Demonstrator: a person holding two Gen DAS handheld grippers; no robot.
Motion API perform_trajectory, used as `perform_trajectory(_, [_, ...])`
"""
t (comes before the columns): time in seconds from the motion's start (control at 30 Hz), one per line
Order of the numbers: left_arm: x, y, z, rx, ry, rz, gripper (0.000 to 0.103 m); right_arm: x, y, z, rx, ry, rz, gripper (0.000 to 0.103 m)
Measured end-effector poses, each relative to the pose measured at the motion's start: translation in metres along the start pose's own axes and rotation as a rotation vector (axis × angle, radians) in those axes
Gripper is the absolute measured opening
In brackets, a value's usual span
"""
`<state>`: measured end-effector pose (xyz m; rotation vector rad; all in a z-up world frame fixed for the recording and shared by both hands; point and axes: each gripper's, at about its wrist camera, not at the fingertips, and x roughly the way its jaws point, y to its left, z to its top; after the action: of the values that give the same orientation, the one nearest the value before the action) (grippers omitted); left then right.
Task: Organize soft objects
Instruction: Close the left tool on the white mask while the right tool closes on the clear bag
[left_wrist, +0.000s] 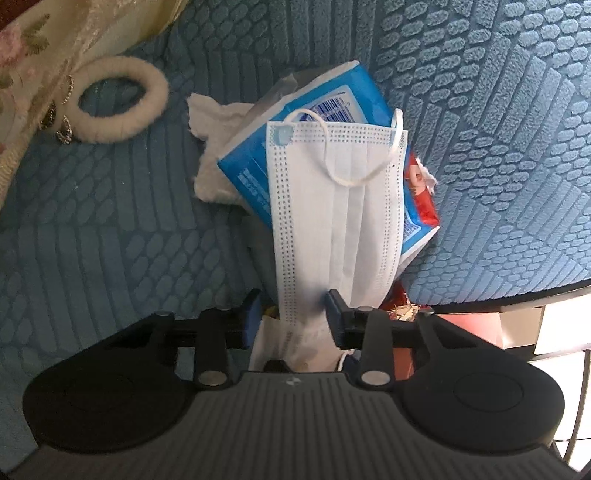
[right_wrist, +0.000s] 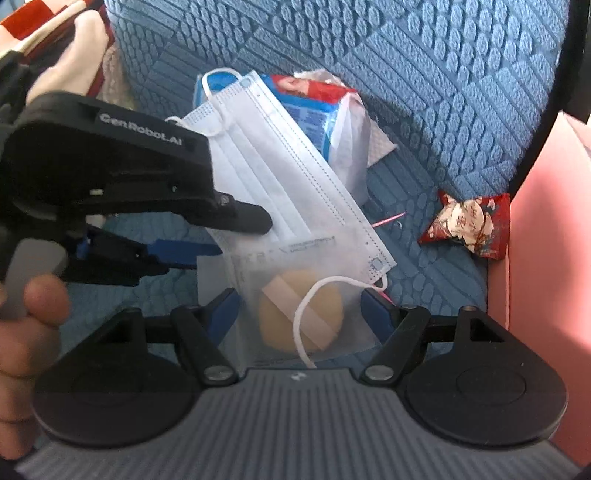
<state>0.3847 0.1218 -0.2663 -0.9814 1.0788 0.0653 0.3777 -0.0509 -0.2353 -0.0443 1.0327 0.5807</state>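
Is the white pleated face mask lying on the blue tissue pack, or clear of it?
Touching. The left wrist view shows the white pleated face mask draped directly over the blue tissue pack, hiding its middle; the right wrist view shows the same overlap with no gap.

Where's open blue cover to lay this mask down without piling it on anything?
Free patches: the blue cover below the fluffy ring and left of the tissue pack, and the wide stretch right of the pack. Crowded: the centre, where the mask overlaps the pack and the bagged puff, and near the snack packet.
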Motion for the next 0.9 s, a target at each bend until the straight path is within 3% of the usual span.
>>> perform_trajectory(0.1, [-0.001, -0.002, -0.004, 0.023, -0.013, 0.006, 0.038, 0.001, 0.001, -0.002, -0.005, -0.003, -0.007, 0.073])
perform_trajectory(0.43, [0.004, -0.001, -0.011, 0.031, -0.018, -0.009, 0.038, 0.0, 0.011, -0.003, -0.028, 0.001, -0.028, 0.05])
perform_trajectory(0.57, [0.002, -0.003, -0.014, 0.061, -0.054, -0.004, 0.038, -0.008, 0.006, -0.004, -0.02, -0.007, -0.023, 0.042])
perform_trajectory(0.63, [0.005, -0.005, -0.018, 0.096, -0.073, -0.003, 0.037, -0.014, 0.006, -0.003, -0.021, -0.009, -0.026, 0.041])
perform_trajectory(0.9, [0.005, -0.004, -0.017, 0.072, -0.063, -0.031, 0.03, -0.027, 0.004, -0.004, -0.009, -0.016, -0.039, 0.04])
